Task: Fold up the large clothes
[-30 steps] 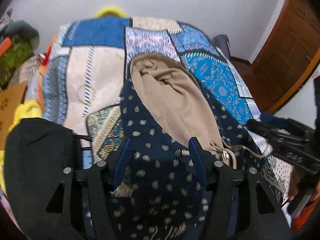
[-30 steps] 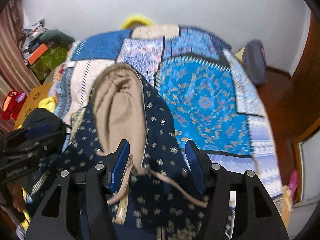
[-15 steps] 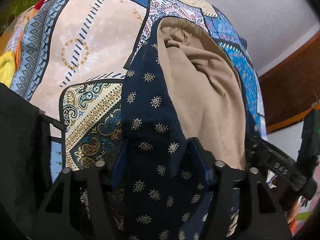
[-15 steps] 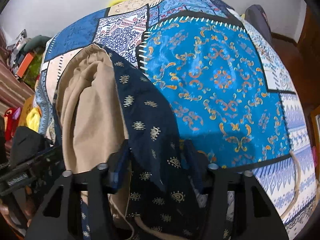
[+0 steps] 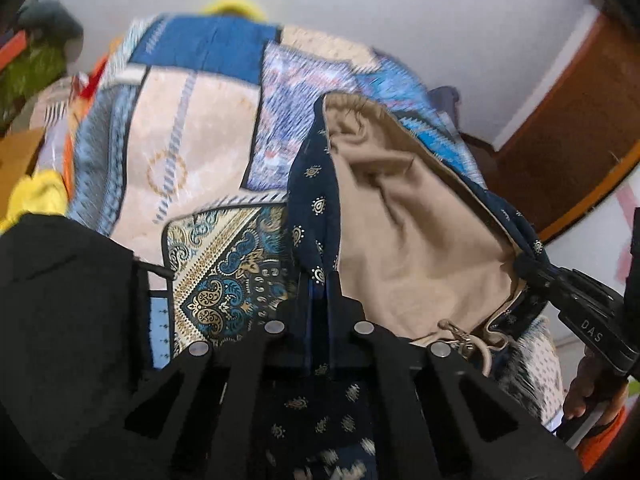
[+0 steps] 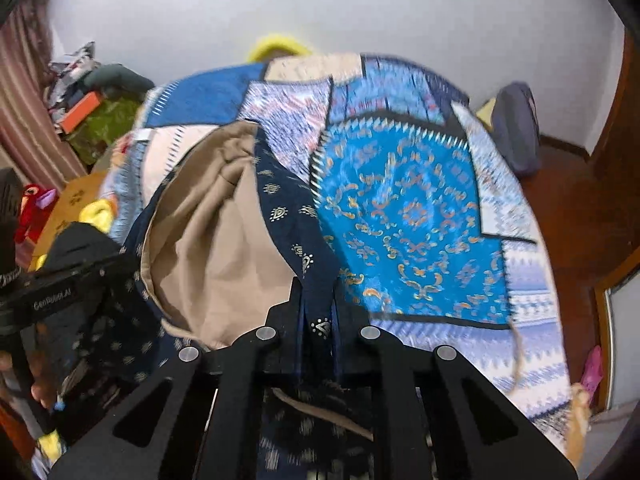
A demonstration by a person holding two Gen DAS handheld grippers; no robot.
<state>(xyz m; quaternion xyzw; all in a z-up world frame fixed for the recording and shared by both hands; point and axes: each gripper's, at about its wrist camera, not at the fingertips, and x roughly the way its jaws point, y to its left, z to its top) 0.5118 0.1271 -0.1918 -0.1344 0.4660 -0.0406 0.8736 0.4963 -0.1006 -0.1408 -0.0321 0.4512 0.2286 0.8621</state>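
Garment [image 5: 404,216] lies on quilt [image 5: 192,152], near edge raised. Left gripper [image 5: 318,280] and right gripper [image 6: 318,300] have just been closing, each now clamped on navy hem. I judge it light, limp, lining slippery; hold hem corners.

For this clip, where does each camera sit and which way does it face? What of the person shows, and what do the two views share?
Left wrist: on the left gripper, looking down along its jaws, shut on the navy garment; the right gripper and a hand show at right.
Right wrist: on the right gripper, looking down along its jaws, shut on the same garment's other edge; the left gripper shows at left.
Shared: the garment's beige lining and the patchwork bedspread.
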